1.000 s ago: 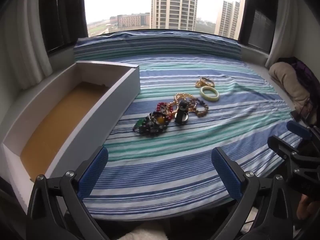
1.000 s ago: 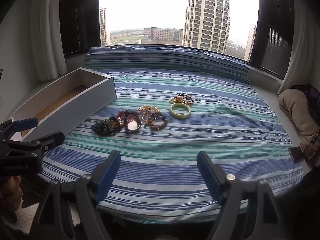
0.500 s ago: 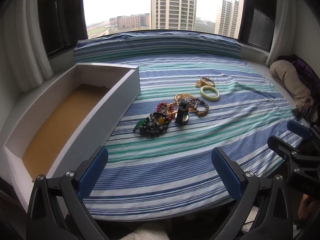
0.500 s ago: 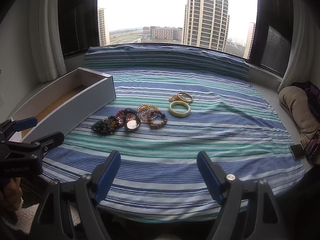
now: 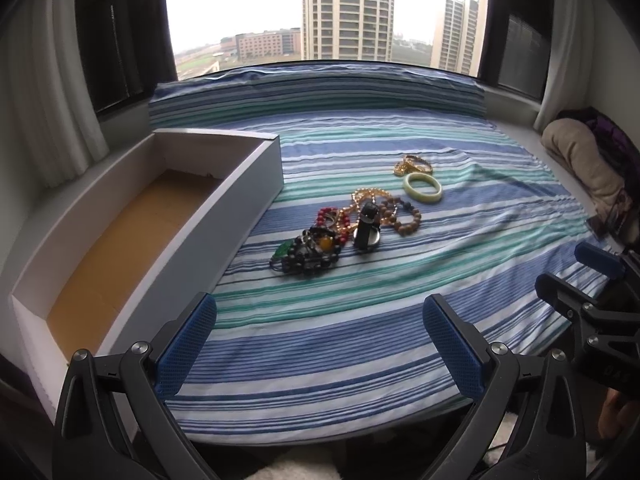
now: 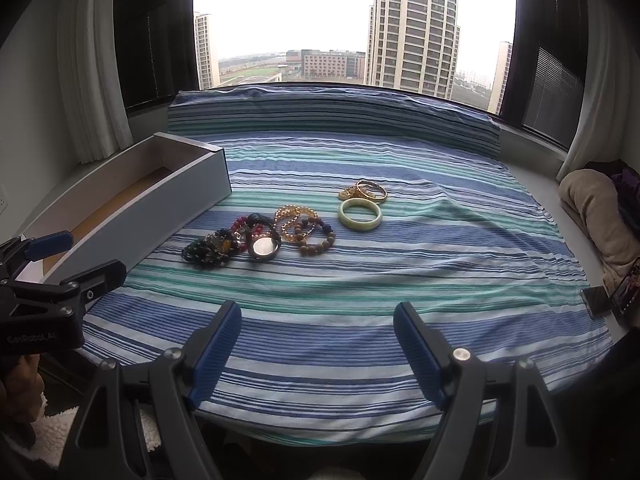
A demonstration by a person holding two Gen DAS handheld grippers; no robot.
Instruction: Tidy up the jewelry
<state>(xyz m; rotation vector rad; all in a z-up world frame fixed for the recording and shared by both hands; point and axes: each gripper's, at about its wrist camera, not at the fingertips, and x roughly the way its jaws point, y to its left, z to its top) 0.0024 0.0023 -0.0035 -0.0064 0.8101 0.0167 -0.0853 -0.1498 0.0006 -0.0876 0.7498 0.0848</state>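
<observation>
Striped bed [image 6: 400, 280]: jewelry [image 6: 280, 230], box [image 6: 160, 196].

Beaded bracelets [image 6: 256, 240], gold bangles [image 6: 364, 191] and a pale green bangle [image 6: 360, 214] lay clustered beside an open white box [image 5: 256, 176].

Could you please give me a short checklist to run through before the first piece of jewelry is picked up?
1. Left gripper open, holding nothing: ok.
2. Right gripper open, holding nothing: ok.
3. White box open-topped, brown floor bare where visible: ok.
4. Jade bangle lies apart from the beads, clear to grasp: ok.
5. Beaded bracelets and watch untangled from each other: cannot tell.
6. Path over striped cloth clear: ok.
</observation>
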